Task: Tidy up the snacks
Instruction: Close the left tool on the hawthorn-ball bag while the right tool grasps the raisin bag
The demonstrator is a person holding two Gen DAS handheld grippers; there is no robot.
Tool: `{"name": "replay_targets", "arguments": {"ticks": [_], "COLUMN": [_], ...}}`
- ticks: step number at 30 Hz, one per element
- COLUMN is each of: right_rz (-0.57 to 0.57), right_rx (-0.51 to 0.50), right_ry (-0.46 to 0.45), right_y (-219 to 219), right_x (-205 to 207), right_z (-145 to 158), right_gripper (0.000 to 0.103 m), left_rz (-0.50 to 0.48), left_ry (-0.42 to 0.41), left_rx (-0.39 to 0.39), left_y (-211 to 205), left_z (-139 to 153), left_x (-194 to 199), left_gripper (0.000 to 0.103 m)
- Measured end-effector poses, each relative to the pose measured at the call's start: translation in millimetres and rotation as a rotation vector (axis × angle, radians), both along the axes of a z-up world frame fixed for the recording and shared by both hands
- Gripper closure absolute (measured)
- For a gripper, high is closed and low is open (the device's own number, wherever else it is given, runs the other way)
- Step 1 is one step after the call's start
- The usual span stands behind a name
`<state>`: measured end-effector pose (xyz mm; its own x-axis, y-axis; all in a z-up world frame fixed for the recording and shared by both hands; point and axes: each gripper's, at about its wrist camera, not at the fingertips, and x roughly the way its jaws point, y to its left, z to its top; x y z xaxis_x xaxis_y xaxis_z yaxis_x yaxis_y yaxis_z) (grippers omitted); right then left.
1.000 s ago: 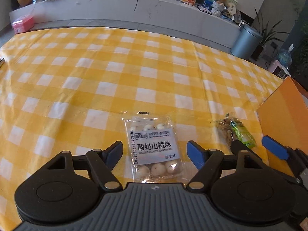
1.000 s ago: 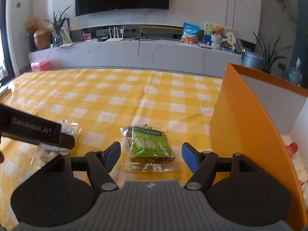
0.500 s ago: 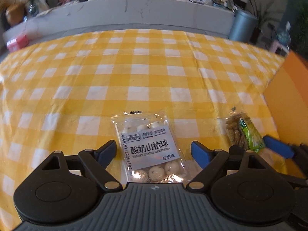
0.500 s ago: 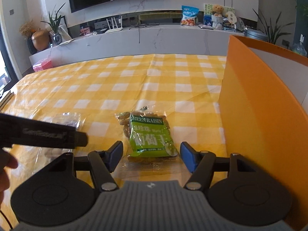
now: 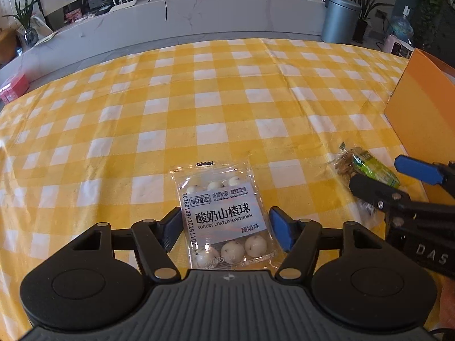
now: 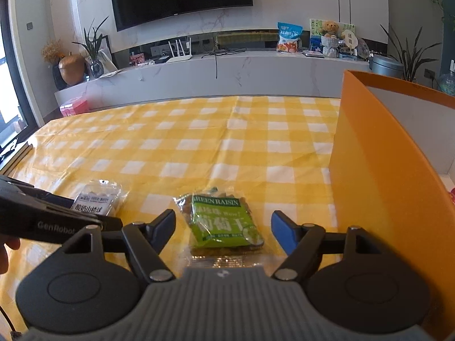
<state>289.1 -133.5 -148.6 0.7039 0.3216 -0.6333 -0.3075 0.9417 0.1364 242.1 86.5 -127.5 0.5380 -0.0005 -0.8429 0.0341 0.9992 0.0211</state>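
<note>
A clear packet of yogurt-coated hawthorn balls (image 5: 224, 218) lies flat on the yellow checked tablecloth (image 5: 199, 108). My left gripper (image 5: 226, 227) straddles it, jaws closing, blue pads just beside its edges without pressing. A green raisin packet (image 6: 224, 221) lies between the fingers of my right gripper (image 6: 223, 227), whose jaws are opening and stand clear of it. In the left wrist view the raisin packet (image 5: 366, 167) and right gripper (image 5: 395, 179) sit at the right. The right wrist view has the hawthorn packet (image 6: 96, 201) and left gripper (image 6: 57, 218) at the left.
An orange box (image 6: 384, 170) with a white inside stands on the table just right of the raisin packet; something red (image 6: 452, 196) shows inside it. Beyond the table are a marble ledge (image 6: 227, 71), a grey bin (image 5: 341, 17) and a pink box (image 6: 72, 106).
The left view has rolled so the far table edge now rises to the right, and the left jaws have narrowed towards the hawthorn packet. The right gripper has barely moved over the raisin packet.
</note>
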Motion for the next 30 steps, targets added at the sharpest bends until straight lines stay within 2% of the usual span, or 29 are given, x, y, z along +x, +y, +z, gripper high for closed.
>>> {"name": "replay_targets", "arguments": {"ticks": [8,14,19,21,24,25,30], "right_rz": [-0.013,-0.008,-0.014,-0.015,-0.015,-0.018,-0.017], "right_rx": [-0.003,-0.044,-0.058,-0.059,-0.056,-0.051,-0.045], "right_ry": [0.045,0.021,0.009,0.006,0.003,0.003,0.002], "right_y": [4.2,9.6,12.3,13.0,13.5,12.8,11.3], "right_x": [11.8,6.7,3.5,2.6,1.1,0.4,0.0], "right_z": [-14.3,-14.8,-15.0,-15.0,-14.2,-13.8,-11.4], "right_gripper": [0.032,0.036,0.039,0.041,0.046,0.052,0.055], "left_rz": [0.046,0.049,0.039,0.026,0.024,0.022,-0.003], "left_ry": [0.006,-0.008,-0.007,-0.009,-0.017,-0.020,-0.033], "left_rx": [-0.014,-0.009,-0.016,-0.017,-0.014,-0.012,-0.002], "left_y": [3.5,1.5,-0.1,-2.9,-5.1,-5.8,-12.9], "left_z": [-0.8,-2.5,-0.7,0.8,1.1,1.2,2.0], "left_x": [0.7,-0.8,-1.1,-1.3,-1.7,-1.9,-2.6], "left_gripper": [0.011,0.011,0.021,0.030,0.031,0.032,0.034]}}
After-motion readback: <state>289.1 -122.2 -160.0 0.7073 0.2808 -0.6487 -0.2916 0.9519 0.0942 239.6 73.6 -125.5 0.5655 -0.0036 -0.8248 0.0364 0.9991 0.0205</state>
